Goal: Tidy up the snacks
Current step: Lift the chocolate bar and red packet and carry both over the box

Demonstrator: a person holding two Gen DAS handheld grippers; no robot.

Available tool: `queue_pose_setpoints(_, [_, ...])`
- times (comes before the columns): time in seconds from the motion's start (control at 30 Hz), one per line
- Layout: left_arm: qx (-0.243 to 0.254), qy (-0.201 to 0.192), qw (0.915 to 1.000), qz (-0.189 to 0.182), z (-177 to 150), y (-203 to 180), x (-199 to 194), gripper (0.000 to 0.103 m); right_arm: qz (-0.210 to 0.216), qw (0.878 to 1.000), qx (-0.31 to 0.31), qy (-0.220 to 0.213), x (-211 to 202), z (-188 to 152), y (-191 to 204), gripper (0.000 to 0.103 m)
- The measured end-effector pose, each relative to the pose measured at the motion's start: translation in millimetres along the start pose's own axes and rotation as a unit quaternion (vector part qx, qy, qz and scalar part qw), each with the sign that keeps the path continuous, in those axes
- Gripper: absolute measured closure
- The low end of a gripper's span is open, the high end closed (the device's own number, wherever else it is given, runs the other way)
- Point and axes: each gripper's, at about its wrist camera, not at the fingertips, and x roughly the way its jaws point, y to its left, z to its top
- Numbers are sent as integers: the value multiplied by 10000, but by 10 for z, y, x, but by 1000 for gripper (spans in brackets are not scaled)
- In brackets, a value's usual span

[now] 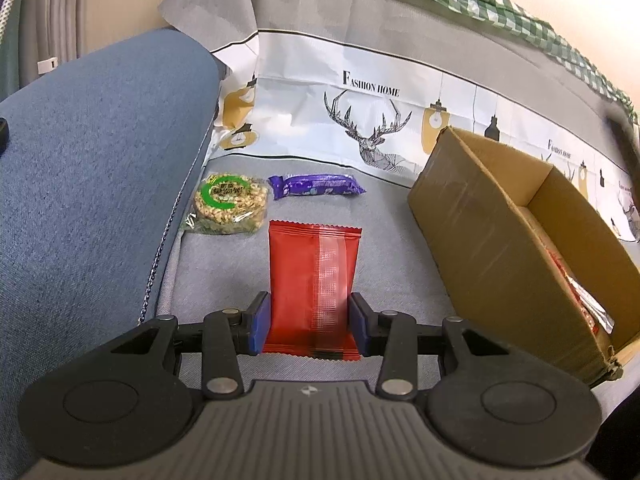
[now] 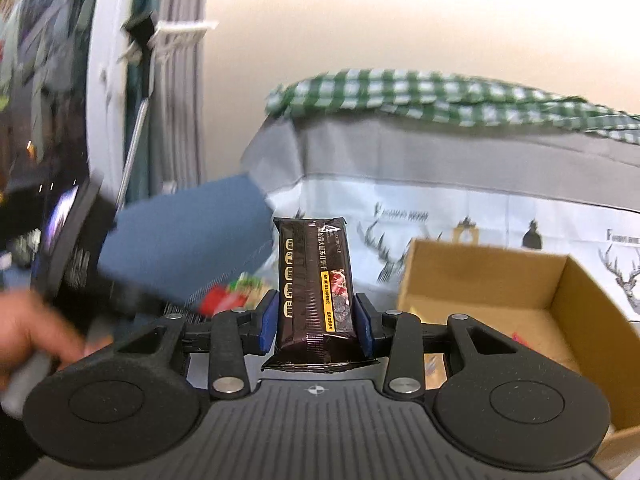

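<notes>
My left gripper is shut on a red snack packet, its blue pads pressing both long edges low down over the grey seat. Beyond it lie a purple bar and a round puffed-grain cake in clear wrap. In the right wrist view, my right gripper is shut on a dark brown biscuit packet, held upright in the air. The open cardboard box sits just right of it. From the left wrist view the box stands to the right, with several packets inside.
A blue cushion rises on the left, close to the grain cake. A deer-print cloth covers the backrest, and a green checked cloth lies on top. A person's hand shows blurred at the left of the right wrist view.
</notes>
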Motion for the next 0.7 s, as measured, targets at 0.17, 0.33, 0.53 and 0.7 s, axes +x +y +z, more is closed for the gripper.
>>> queue_pose_setpoints(0.17, [-19,-62,9999,-86,10,-14,-12,57,-215,9979,265,-550,-172,419,-390,62])
queue_pose_setpoints(0.33, [-35,-160,9997,-184,26,-37,-55,57,-692,9939,221,-835,-241,653,-913,62])
queue_pose_setpoints(0.53, [53,-240,9993,-277,90,-143,-127,57,-1286,9887,468,-610,-49,593,-1545,62])
queue_pose_setpoints(0.7, [244,-408,9982,-379,190,-321,-209,57,-1482,9856,760,-294,89,397,-1780,62])
